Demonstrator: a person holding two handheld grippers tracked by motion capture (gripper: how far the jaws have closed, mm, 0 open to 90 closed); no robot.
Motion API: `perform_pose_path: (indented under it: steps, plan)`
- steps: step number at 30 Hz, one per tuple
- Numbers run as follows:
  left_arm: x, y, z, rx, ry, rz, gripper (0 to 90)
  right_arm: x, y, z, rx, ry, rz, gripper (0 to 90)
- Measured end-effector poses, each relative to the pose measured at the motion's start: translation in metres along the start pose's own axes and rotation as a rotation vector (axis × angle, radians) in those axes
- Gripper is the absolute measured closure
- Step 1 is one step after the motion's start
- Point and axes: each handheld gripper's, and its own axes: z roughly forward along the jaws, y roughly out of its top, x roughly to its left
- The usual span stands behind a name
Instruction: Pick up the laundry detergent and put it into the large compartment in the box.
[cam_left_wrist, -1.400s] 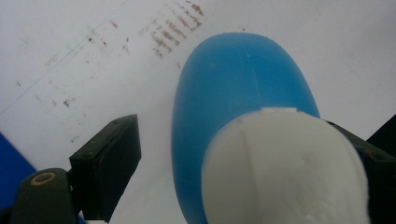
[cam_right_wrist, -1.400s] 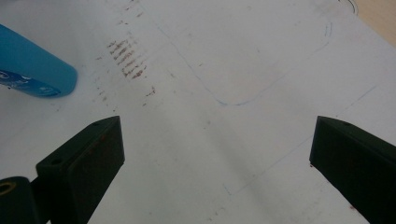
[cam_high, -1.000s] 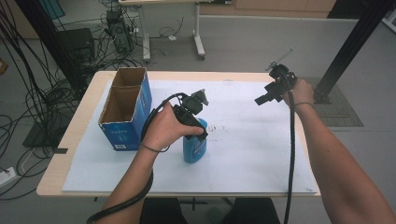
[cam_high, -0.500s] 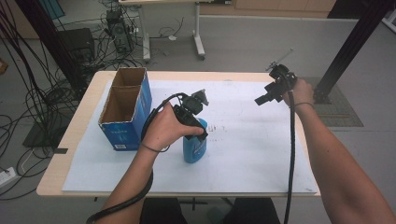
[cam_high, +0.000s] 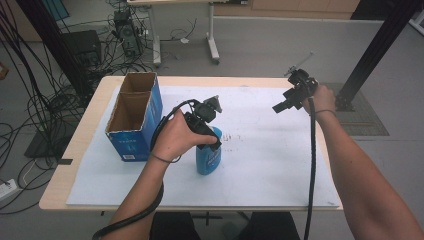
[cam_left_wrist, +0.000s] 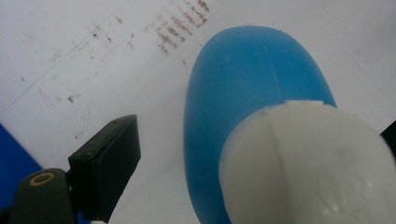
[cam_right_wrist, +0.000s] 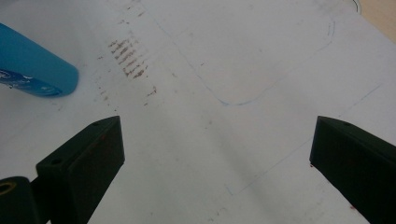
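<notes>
The table (cam_high: 75, 165) is seen from above; the bottle (cam_left_wrist: 243, 93) is viewed close by both gripper cameras.

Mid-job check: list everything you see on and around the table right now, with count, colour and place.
bottle: 1, blue with white cap, upright on the sheet at centre, between the left gripper's open jaws
box: 1, blue outside, brown inside, open top, two compartments, left part of the table
sheet: 1, white with faint brown marks, covers most of the table
table: 1, light wood
second table: 1, grey legs, on the floor behind
cables: many, black, on the floor at left
black post: 1, right of the table
left gripper: 1, black, over the bottle's cap, jaws apart
right gripper: 1, black, above the sheet's far right, jaws wide apart, holding nothing
</notes>
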Motion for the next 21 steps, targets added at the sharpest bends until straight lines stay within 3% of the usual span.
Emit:
perform_pose_path:
  steps: [6,17,21]
  plan:
    - [-0.0025,0.0013,-0.0004,0.004,-0.008,0.004,16.4,0.0001,0.0005,0.0006,0.003,0.000,0.000,2.8]
    - [-0.0066,0.0020,-0.0032,-0.005,-0.046,0.022,35.9,-0.0002,-0.0002,-0.0008,0.006,-0.004,0.001,2.9]
    - [-0.0070,0.0021,-0.0034,-0.001,-0.044,0.019,36.9,0.0002,-0.0001,-0.0012,0.005,-0.006,0.002,2.9]
